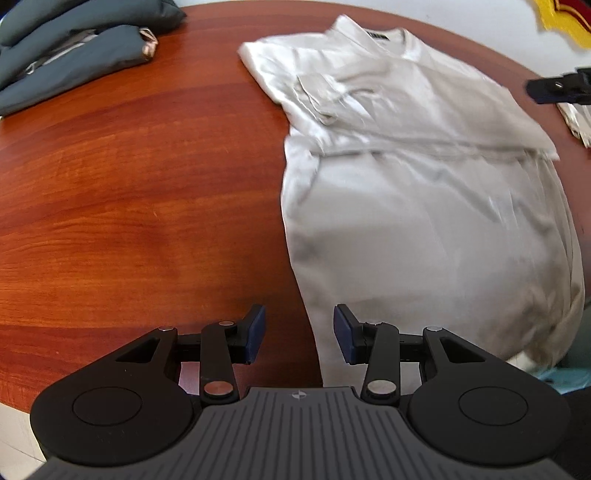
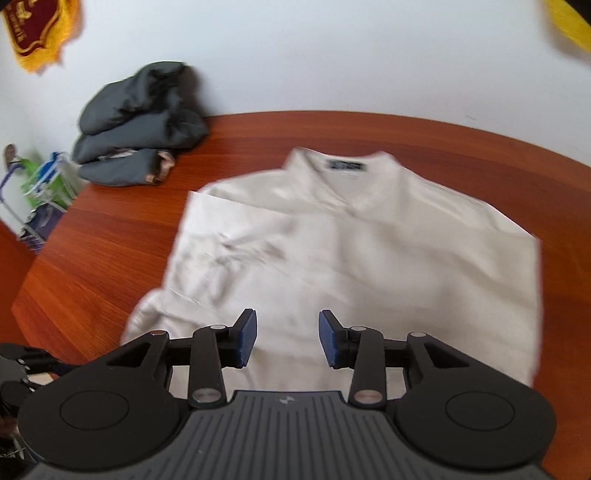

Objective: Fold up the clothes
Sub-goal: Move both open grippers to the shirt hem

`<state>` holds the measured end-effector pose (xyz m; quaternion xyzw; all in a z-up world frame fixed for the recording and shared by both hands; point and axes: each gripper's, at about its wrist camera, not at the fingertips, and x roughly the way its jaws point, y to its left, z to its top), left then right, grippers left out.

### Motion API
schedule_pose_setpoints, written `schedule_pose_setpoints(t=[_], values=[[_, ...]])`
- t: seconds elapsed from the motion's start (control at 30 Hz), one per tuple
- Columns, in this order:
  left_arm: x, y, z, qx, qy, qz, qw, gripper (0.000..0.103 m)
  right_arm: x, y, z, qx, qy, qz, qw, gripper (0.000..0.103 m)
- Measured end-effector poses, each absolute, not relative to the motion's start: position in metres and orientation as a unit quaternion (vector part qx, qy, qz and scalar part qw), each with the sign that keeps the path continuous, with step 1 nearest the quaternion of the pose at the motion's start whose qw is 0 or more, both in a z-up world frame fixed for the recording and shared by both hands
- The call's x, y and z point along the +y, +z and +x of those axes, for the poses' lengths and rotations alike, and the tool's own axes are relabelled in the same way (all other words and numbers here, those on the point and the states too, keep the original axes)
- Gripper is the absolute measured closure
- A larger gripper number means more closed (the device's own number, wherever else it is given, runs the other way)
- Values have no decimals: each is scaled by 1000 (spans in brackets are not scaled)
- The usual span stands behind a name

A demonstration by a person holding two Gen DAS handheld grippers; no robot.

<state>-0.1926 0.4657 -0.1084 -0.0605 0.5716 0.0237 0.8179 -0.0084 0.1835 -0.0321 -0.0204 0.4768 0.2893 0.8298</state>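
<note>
A cream-white shirt point(image 1: 424, 192) lies on the red-brown wooden table point(image 1: 129, 192) with its sleeves folded in and its collar at the far side. My left gripper point(image 1: 299, 332) hovers open over the shirt's left edge, one finger above bare wood and the other above cloth, nothing between the pads. In the right wrist view the same shirt point(image 2: 351, 258) fills the middle, dark label at the collar. My right gripper point(image 2: 287, 338) stands open above the shirt's near part, holding nothing. The right gripper's tip point(image 1: 557, 88) shows at the right edge of the left view.
A stack of folded dark grey-blue garments point(image 1: 74, 51) sits at the table's far left corner, seen too as the dark pile point(image 2: 140, 125). A white wall rises behind the table, with a red and yellow pennant point(image 2: 40, 29) on it. A rack with bags point(image 2: 40, 188) stands left of the table.
</note>
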Motion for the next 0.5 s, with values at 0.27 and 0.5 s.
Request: schedule_pose_setpoints(t=[0.27, 0.5], values=[[449, -109, -224, 564, 38, -66, 822, 59, 104, -49, -57, 502, 238, -17, 831, 57], [431, -115, -255, 557, 73, -89, 822, 59, 52, -75, -110, 525, 222, -6, 821, 57]])
